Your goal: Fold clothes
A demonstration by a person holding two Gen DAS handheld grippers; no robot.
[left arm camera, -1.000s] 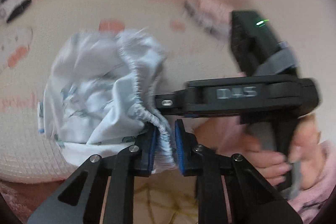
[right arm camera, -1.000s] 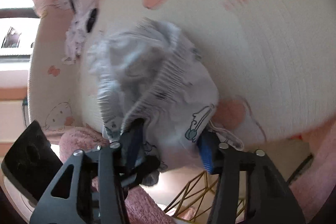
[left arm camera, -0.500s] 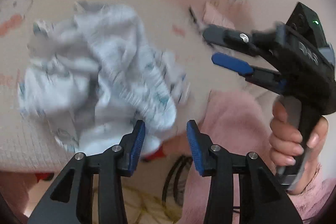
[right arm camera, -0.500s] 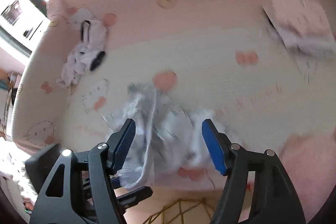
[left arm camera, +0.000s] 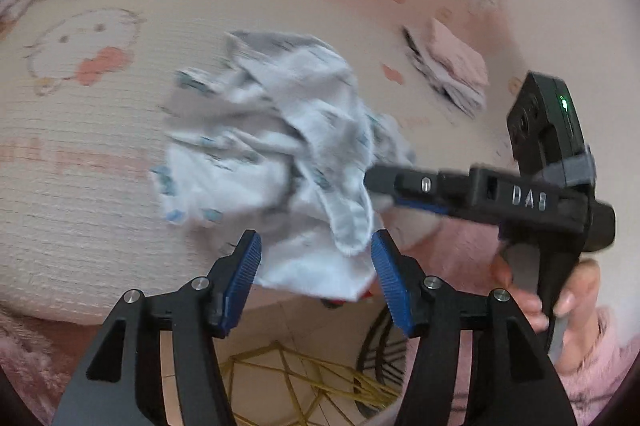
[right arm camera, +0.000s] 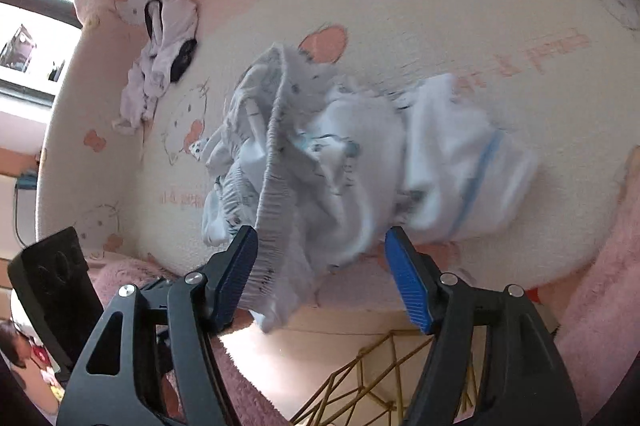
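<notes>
A crumpled pale garment (left arm camera: pixel 276 162) lies on the pink blanket (left arm camera: pixel 80 186) near its front edge, no clear long axis, between the spread-open left gripper (left arm camera: pixel 316 266) and right gripper (right arm camera: pixel 320 262).

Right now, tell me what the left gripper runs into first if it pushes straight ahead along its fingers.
Most likely the crumpled white garment: its near hem already hangs between the open left gripper fingers. Behind it lies the pink-and-cream mat. The right gripper enters from the side, but depth is unclear.
</notes>
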